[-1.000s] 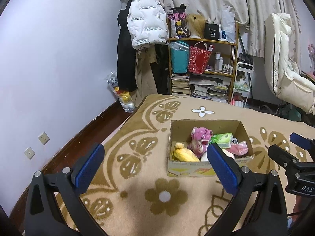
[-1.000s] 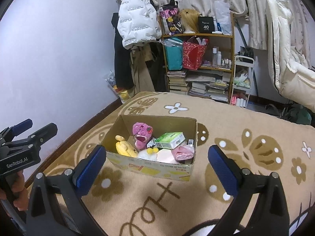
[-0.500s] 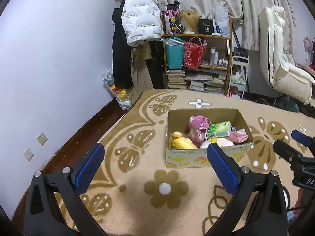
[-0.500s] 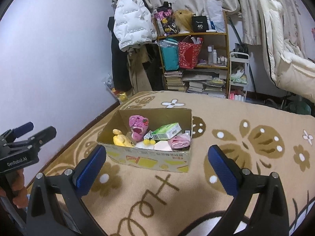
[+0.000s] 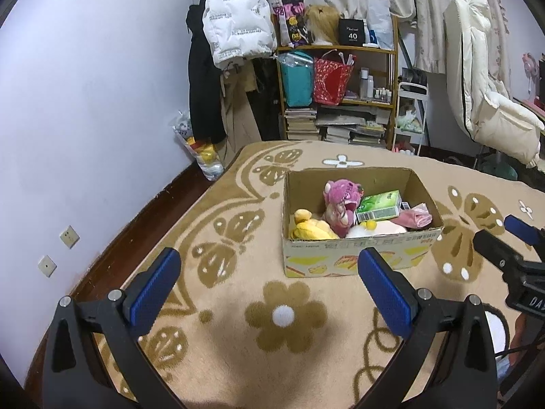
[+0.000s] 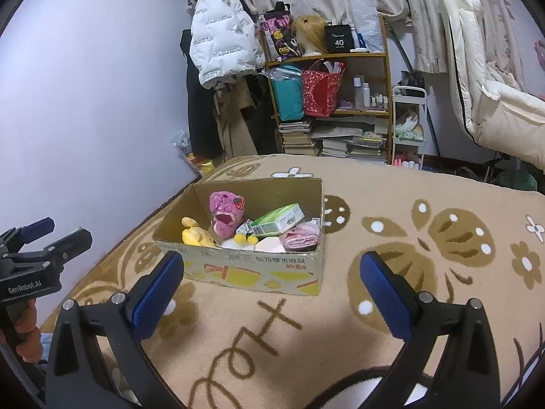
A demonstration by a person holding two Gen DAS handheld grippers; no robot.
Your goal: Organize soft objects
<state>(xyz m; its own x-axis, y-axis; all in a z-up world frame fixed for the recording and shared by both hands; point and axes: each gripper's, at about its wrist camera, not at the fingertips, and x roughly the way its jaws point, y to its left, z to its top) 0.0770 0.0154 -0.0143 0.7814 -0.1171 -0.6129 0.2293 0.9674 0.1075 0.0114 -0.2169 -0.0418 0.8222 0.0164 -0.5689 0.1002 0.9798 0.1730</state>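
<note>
Both tools are spread wide and hold nothing: the left gripper (image 5: 269, 272) and the right gripper (image 6: 272, 274) each show two ribbed blue pads on black angular arms, above a fuzzy tan rug (image 5: 238, 341) with brown flower and butterfly shapes. Ahead of both, just past the fingertips, sits an open rectangular cardboard box (image 5: 354, 259) with printed sides. Inside it lie a furry pink plush bear (image 6: 226, 213), a rounded yellow plush (image 6: 196, 235), a glossy green tissue pack (image 6: 279, 220) and a crumpled pink cloth (image 6: 301, 238), packed close together.
</note>
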